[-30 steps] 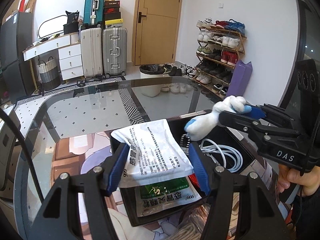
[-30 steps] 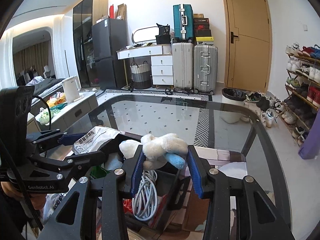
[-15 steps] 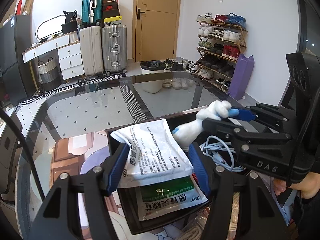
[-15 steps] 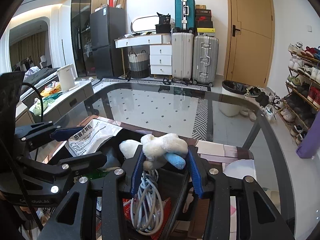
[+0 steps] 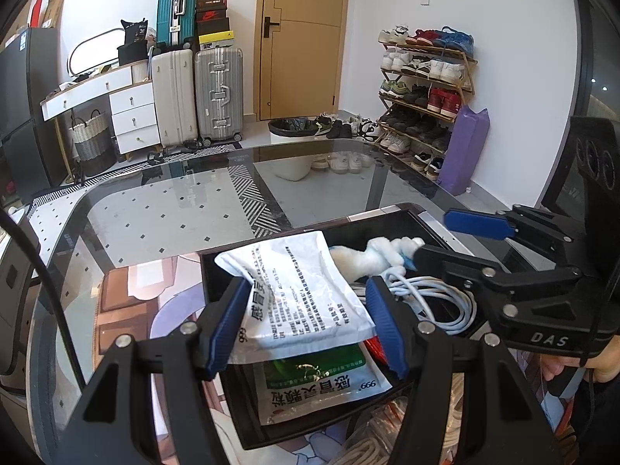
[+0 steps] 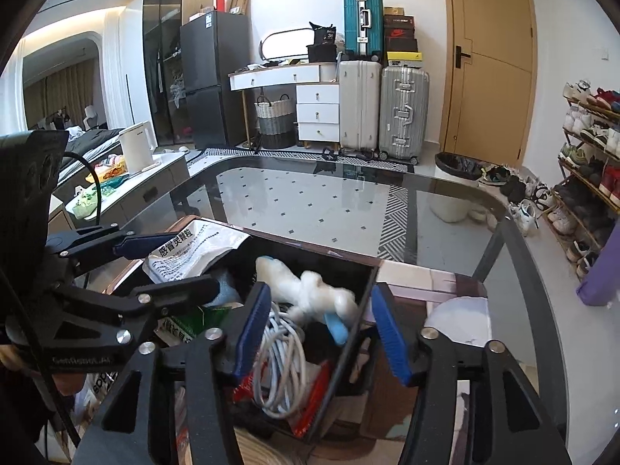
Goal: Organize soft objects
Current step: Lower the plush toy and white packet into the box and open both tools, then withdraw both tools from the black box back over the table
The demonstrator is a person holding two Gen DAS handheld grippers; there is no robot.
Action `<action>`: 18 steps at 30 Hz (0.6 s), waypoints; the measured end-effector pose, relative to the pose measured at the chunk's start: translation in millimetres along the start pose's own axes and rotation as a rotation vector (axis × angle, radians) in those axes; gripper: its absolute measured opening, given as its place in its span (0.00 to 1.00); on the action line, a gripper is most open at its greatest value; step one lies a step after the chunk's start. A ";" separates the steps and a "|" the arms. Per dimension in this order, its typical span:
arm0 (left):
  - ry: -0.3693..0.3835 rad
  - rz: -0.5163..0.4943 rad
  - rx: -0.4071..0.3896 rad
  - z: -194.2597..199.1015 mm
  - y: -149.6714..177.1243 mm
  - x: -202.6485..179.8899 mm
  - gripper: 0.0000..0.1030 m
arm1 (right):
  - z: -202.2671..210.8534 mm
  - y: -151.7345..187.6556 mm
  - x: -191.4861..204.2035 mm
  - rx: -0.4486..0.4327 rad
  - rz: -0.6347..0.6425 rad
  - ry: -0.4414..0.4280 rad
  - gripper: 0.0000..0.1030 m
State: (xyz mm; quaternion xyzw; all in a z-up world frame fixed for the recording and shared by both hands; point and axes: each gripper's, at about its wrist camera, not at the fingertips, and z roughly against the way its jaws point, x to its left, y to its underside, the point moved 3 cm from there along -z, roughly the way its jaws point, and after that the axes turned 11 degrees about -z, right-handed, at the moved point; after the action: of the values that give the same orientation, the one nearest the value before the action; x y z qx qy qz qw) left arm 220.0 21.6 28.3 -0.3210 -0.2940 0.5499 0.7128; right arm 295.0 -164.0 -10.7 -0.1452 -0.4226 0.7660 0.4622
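Observation:
A black bin [image 5: 387, 219] [image 6: 350, 343] sits on the glass table. My left gripper [image 5: 306, 321] is shut on a white printed medicine pouch [image 5: 298, 294] and holds it over the bin's left part; the pouch also shows in the right wrist view [image 6: 190, 250]. My right gripper [image 6: 321, 333] is open above the bin. A white and blue plush toy [image 6: 310, 294] lies loose in the bin on a coiled white cable [image 6: 279, 364]; the toy also shows in the left wrist view [image 5: 376, 255].
A green and white pouch [image 5: 317, 387] lies in the bin under the held one, with red packets [image 6: 310, 403]. A patterned mat [image 5: 128, 310] lies under the bin. The glass table edge [image 6: 515, 232] curves round at the right.
My right gripper has opened and let go of the plush toy, which dropped into the bin. The left gripper still holds the pouch in about the same place.

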 end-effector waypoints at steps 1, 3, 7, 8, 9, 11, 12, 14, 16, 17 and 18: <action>0.001 0.001 0.001 0.1 0.2 -0.1 0.60 | 2.7 1.1 -2.2 0.000 -0.005 0.001 0.59; 0.003 0.001 0.004 0.3 1.2 -0.5 0.61 | 8.7 2.9 -6.0 0.002 -0.018 -0.004 0.64; 0.029 0.002 0.010 2.7 3.2 -2.0 0.61 | 21.0 10.9 -8.7 0.013 -0.037 -0.038 0.74; 0.032 0.000 0.010 3.7 3.3 -2.6 0.62 | 24.4 13.5 -7.9 0.011 -0.041 -0.043 0.78; 0.034 -0.001 0.009 5.6 3.4 -3.7 0.63 | 28.8 17.1 -8.2 0.009 -0.047 -0.048 0.83; 0.038 -0.002 -0.005 10.3 3.5 -5.4 0.74 | 34.1 22.1 -8.6 0.009 -0.055 -0.047 0.85; 0.041 -0.002 -0.016 13.6 2.8 -5.7 0.78 | 37.1 26.0 -8.2 0.011 -0.059 -0.042 0.87; 0.038 -0.007 -0.030 20.4 2.9 -6.3 0.83 | 39.2 32.0 -9.6 0.024 -0.069 -0.034 0.92; 0.027 -0.001 -0.042 27.3 3.9 -5.0 0.93 | 40.6 37.0 -10.4 0.032 -0.075 -0.030 0.93; 0.023 0.002 -0.048 30.6 4.9 -4.5 0.95 | 41.0 38.8 -11.2 0.037 -0.078 -0.029 0.94; 0.021 0.006 -0.049 35.0 6.7 -3.3 0.96 | 41.6 41.7 -12.0 0.045 -0.083 -0.030 0.96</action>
State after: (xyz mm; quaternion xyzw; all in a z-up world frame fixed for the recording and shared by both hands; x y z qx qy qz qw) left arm 188.2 24.3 44.6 -0.3450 -0.2990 0.5411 0.7062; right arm 251.5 -204.3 -20.2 -0.1059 -0.4178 0.7575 0.4903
